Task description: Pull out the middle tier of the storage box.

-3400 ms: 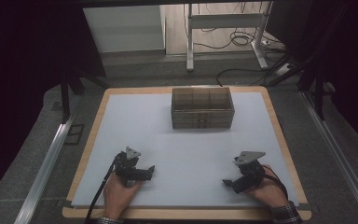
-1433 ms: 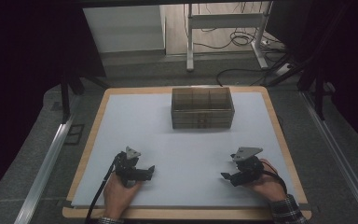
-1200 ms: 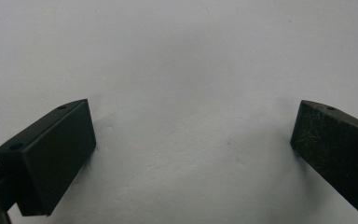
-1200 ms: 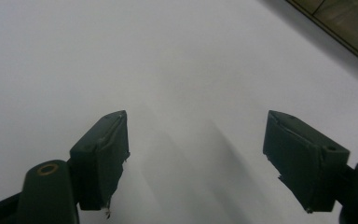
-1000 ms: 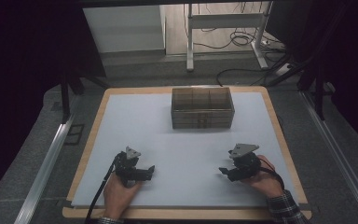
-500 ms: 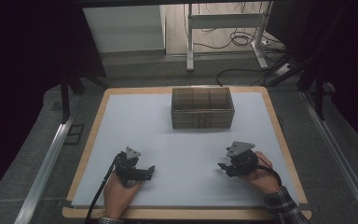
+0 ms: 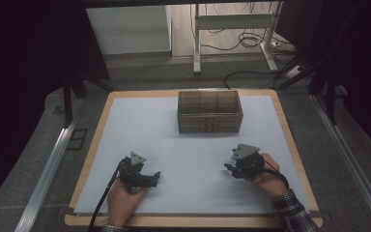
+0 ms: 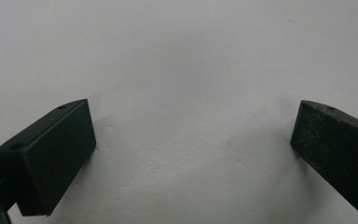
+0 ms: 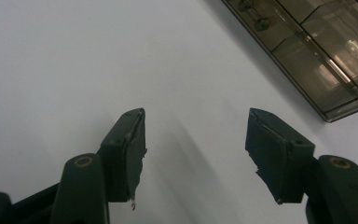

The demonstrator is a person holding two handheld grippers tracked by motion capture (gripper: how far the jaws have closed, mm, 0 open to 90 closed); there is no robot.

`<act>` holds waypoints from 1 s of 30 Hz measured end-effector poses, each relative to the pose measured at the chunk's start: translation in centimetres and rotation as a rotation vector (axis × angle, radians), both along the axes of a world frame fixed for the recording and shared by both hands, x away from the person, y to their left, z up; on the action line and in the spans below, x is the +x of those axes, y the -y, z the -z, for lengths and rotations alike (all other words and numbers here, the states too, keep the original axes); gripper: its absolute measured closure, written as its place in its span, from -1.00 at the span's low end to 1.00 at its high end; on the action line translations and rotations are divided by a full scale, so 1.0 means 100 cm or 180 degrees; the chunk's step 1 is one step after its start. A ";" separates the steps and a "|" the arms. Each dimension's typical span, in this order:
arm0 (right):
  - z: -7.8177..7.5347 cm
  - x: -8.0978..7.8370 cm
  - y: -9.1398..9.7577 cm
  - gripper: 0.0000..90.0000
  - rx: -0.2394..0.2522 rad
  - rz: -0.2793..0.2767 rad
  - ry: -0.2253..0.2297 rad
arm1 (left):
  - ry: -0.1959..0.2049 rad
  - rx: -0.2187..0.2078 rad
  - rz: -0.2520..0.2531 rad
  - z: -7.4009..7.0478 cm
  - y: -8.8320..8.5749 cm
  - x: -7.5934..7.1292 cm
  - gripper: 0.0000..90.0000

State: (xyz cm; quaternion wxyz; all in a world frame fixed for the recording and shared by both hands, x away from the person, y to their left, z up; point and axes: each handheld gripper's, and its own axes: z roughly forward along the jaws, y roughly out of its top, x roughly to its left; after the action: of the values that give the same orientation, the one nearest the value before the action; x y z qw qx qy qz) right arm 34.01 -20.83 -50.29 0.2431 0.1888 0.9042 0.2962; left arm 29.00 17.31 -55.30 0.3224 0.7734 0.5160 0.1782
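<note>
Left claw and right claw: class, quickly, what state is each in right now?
Left claw: open wide, nothing between its jaws, over the white table surface.
Right claw: open, jaws have just been closing, nothing between them.

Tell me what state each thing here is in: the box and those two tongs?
Box: clear, lid shut, upright at the far middle of the white mat; I can't tell whether anything is inside.
Left tongs: wide open, nothing between them.
Right tongs: open, just been closing, nothing between them.
</note>
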 end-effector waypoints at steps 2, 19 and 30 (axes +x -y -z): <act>0.000 0.001 -0.001 -0.15 -0.0001 0.0006 0.0004 | 0.0000 0.0001 0.0000 0.000 0.000 0.000 -1.00; 0.001 0.009 -0.015 -0.15 -0.0188 -0.0042 0.0250 | -0.0001 0.0000 -0.0001 0.000 0.000 0.000 -1.00; 0.004 0.014 -0.025 -0.18 -0.0371 0.0009 0.0476 | 0.0000 -0.0001 -0.0001 0.000 0.000 0.000 -1.00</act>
State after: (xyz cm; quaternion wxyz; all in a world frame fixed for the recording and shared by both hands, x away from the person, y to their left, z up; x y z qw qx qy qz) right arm 35.37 -18.29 -50.71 0.3209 0.1530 0.8989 0.2559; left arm 29.00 17.31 -55.30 0.3225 0.7733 0.5161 0.1781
